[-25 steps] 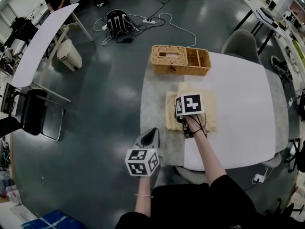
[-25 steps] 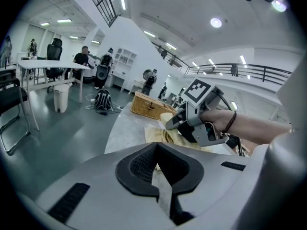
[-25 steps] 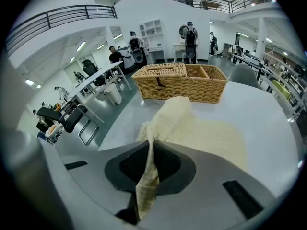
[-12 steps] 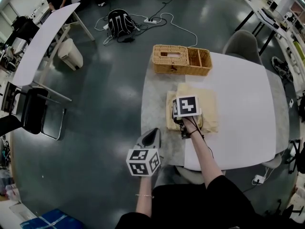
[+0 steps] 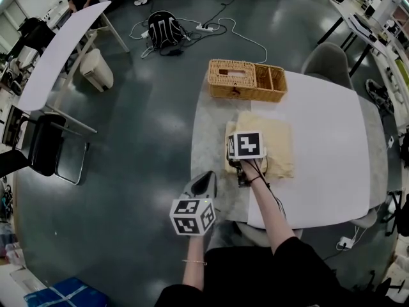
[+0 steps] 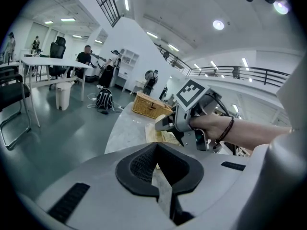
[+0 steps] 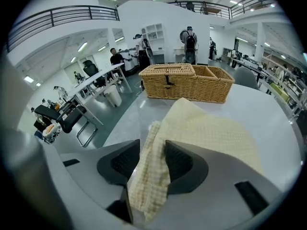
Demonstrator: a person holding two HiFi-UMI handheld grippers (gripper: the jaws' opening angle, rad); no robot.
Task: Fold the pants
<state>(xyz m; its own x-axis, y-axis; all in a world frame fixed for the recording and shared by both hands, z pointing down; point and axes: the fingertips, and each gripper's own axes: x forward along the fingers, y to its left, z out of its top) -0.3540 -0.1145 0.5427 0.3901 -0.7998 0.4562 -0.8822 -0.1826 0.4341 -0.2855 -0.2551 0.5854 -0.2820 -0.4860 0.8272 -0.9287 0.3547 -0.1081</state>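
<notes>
On the left part of the table (image 5: 332, 171), the pants (image 5: 276, 139) lie as a flat cream rectangle of waffle-textured cloth. They lie between the wicker basket (image 5: 246, 80) at the far edge and the table's near edge. The pants and the basket are apart.

Right gripper (image 7: 152, 148): it sits over the near left corner of the pants, pointing steeply down, with its marker cube (image 5: 246, 144) uppermost. Its jaws have just been opening. They stand moderately apart, and a bunched, layered edge of the pants runs up through the gap between them. The cloth fills most of the gap and hangs slack against the pads (image 7: 178, 161). The rest of the pants spreads flat beyond the jaws toward the basket.

Left gripper (image 6: 156, 150): it is held off the table, beyond its near left corner and over the floor (image 5: 140, 146), aimed toward the table. Its jaws are closed together with nothing between them. Its view looks across at the right gripper, the person's wrist and the pants beneath.

Surroundings: a grey chair (image 5: 324, 57) stands at the table's far right corner. On the floor beyond the basket lie a black backpack (image 5: 163, 29) and loose cables (image 5: 223, 27). A long white table (image 5: 57, 59), a pale bin (image 5: 96, 69) and a black chair (image 5: 46, 152) stand at the left.
</notes>
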